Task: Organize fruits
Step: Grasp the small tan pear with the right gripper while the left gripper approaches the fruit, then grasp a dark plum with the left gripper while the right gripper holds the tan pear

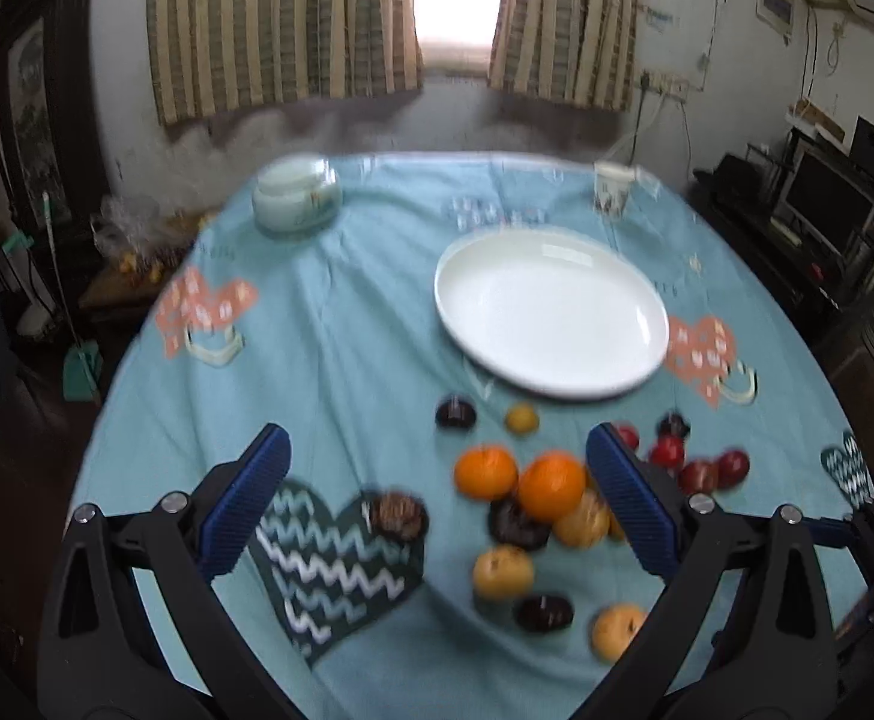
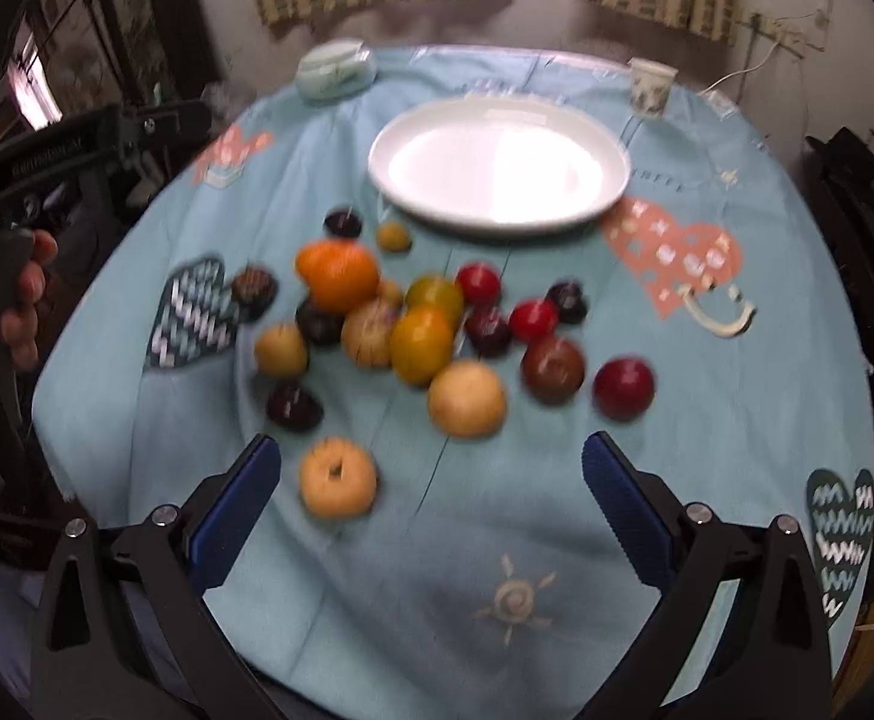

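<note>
An empty white plate (image 1: 551, 312) (image 2: 499, 167) lies on the far half of a light blue tablecloth (image 1: 347, 324) (image 2: 497, 540). Nearer lies a loose heap of several fruits: oranges (image 1: 551, 486) (image 2: 338, 276), yellow pears (image 1: 503, 571) (image 2: 467, 399), dark plums (image 1: 456, 414) (image 2: 294, 407) and red apples (image 1: 733, 468) (image 2: 624, 388). My left gripper (image 1: 437, 456) hangs open above the left side of the heap, nothing between its blue pads. My right gripper (image 2: 431, 468) is open too, over the near side of the heap, with a yellow pear (image 2: 338, 485) just inside its left finger, untouched.
A pale green lidded pot (image 1: 297, 197) (image 2: 335, 69) stands at the far left of the table and a paper cup (image 1: 613, 187) (image 2: 650, 85) at the far right. A person's hand (image 2: 26, 300) on the left gripper's handle shows in the right wrist view. Dark furniture surrounds the table.
</note>
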Demonstrator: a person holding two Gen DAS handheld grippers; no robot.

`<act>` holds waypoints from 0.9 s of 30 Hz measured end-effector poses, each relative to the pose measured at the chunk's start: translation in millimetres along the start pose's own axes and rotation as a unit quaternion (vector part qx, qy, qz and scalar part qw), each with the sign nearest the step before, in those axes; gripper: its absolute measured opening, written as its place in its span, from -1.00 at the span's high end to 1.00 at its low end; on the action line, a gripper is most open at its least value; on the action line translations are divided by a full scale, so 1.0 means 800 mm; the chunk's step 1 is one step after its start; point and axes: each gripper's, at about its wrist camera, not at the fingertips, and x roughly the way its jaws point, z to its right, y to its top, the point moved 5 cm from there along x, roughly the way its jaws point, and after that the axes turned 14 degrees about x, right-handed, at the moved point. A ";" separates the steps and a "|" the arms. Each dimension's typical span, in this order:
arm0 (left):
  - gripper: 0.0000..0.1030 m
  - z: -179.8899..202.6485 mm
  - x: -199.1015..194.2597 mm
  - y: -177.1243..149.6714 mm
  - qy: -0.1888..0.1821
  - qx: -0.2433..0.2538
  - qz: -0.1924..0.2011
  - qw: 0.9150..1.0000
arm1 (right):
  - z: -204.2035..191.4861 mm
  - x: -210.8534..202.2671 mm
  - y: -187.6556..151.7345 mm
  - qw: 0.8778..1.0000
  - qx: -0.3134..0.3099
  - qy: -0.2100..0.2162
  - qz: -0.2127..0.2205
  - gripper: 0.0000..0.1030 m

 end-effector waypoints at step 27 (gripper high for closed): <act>-0.94 0.067 0.040 -0.099 -0.099 0.065 -0.102 0.988 | -0.024 0.076 -0.031 0.995 -0.031 0.027 -0.093 0.16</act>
